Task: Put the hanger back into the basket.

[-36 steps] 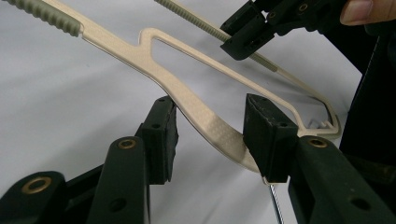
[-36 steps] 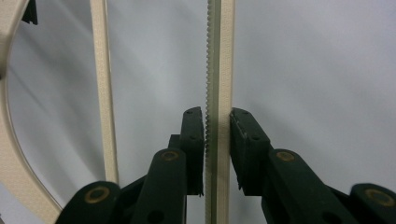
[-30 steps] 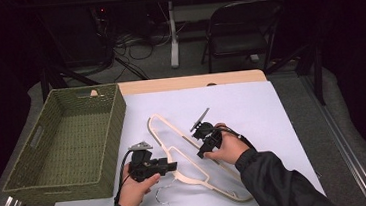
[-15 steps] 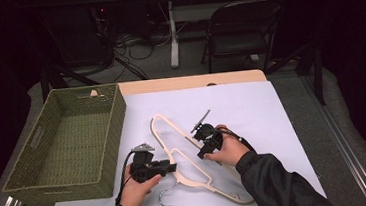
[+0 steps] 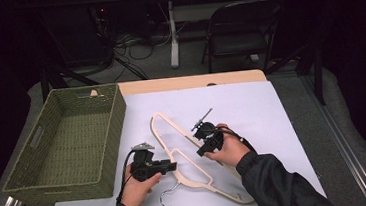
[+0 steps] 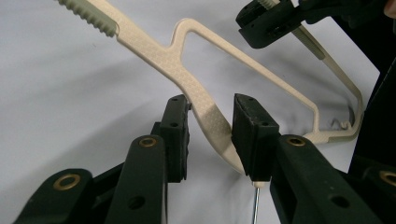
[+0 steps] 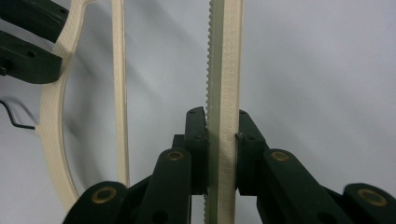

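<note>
Our right gripper (image 7: 222, 135) has just been closing and its black pads now pinch the ribbed arm of the cream plastic clothes hanger (image 7: 224, 70). Our left gripper (image 6: 211, 135) has also been closing around the hanger's neck by the wire hook (image 5: 169, 197); one pad touches, the other shows a gap, so not yet clamped. The hanger lies flat on the white table sheet (image 5: 272, 110), just right of the green woven basket (image 5: 64, 143). Risk as we judge it: lifting before the left side bites lets the hanger pivot in the right pads and drop, or the hook snags the sheet
</note>
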{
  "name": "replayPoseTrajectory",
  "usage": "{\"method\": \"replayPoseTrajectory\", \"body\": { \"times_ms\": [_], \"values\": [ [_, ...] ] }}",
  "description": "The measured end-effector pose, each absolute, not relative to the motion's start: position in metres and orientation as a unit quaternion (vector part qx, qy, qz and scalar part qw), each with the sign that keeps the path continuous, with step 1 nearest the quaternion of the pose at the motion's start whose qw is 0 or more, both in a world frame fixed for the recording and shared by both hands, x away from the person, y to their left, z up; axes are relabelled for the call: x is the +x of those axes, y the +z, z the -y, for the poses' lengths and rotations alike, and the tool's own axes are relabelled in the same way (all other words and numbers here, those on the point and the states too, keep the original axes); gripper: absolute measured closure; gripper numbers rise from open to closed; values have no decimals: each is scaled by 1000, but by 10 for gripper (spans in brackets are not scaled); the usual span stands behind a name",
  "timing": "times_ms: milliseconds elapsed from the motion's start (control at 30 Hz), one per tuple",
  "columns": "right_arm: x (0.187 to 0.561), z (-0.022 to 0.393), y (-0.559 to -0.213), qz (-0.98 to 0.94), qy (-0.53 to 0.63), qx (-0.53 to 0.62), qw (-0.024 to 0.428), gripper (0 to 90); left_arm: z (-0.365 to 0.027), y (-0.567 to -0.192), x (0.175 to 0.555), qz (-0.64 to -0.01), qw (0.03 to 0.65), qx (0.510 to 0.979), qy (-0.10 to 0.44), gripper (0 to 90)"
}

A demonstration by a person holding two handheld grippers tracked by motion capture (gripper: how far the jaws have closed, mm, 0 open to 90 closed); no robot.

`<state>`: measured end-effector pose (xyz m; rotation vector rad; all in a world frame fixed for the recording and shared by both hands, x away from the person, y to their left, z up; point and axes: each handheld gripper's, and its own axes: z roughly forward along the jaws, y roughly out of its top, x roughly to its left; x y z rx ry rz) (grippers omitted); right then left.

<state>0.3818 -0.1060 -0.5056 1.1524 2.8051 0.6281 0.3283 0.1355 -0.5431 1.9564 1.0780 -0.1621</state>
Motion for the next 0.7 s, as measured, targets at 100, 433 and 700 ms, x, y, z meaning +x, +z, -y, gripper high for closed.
{"method": "replayPoseTrajectory", "body": {
  "times_ms": [100, 433, 700],
  "values": [
    [381, 107, -504, -907, 206, 366, 27, 789, -135, -543, 331, -435, 442, 782, -66, 653],
    [377, 104, -501, -908, 216, 356, 39, 788, -128, -545, 339, -445, 433, 780, -79, 670],
    [370, 116, -476, -898, 265, 351, 37, 698, -135, -533, 341, -461, 446, 764, -74, 717]
  ]
}}
